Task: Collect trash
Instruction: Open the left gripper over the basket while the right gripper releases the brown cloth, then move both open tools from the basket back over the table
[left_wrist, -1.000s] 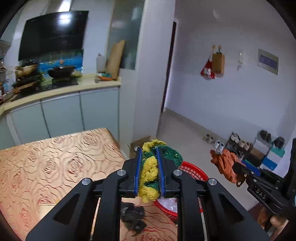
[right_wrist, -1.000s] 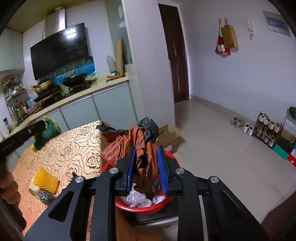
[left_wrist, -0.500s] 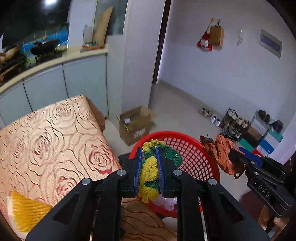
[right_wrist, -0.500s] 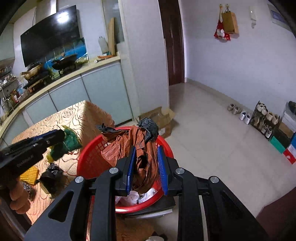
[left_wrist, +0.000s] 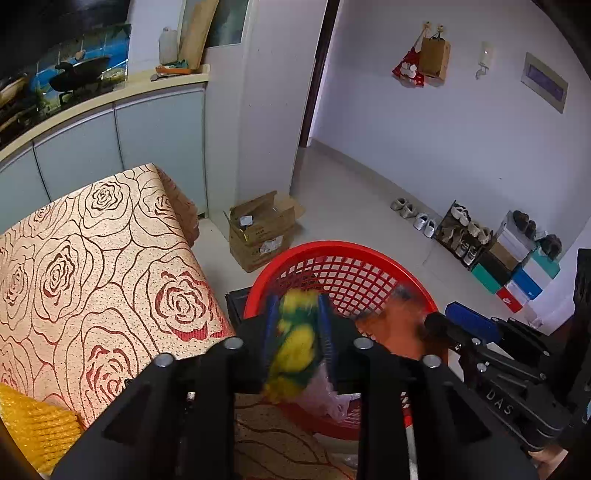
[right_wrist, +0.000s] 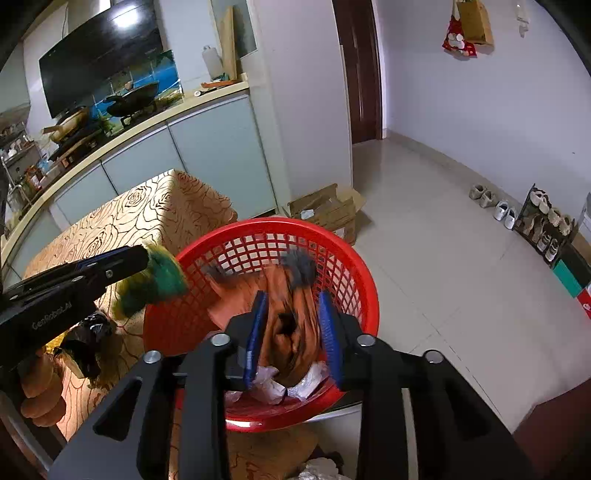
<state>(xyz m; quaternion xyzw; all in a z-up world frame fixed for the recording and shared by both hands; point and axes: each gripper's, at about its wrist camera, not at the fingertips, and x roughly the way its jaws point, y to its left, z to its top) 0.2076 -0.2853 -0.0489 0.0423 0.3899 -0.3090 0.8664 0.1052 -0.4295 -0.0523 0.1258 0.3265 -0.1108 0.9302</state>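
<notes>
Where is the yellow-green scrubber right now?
The yellow-green scrubber sits between the left gripper fingers, at the near-left rim of the red basket, beside the table edge.

A blurred yellow-green scrubber (left_wrist: 295, 347) hangs over the near-left rim of the red mesh basket (right_wrist: 354, 266), while an orange-brown bag (right_wrist: 291, 332) drops inside onto white wrappers (right_wrist: 273, 384).

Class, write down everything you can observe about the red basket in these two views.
The red basket is round, apparently plastic, with a solid rim and lattice walls. It stands upright beside the rose-patterned table, on something dark that is mostly hidden. White crumpled trash lies inside. The right hand-held gripper is over it with an orange bag between its fingers; the left hand-held gripper holds a yellow-green scrubber at its near rim.
</notes>
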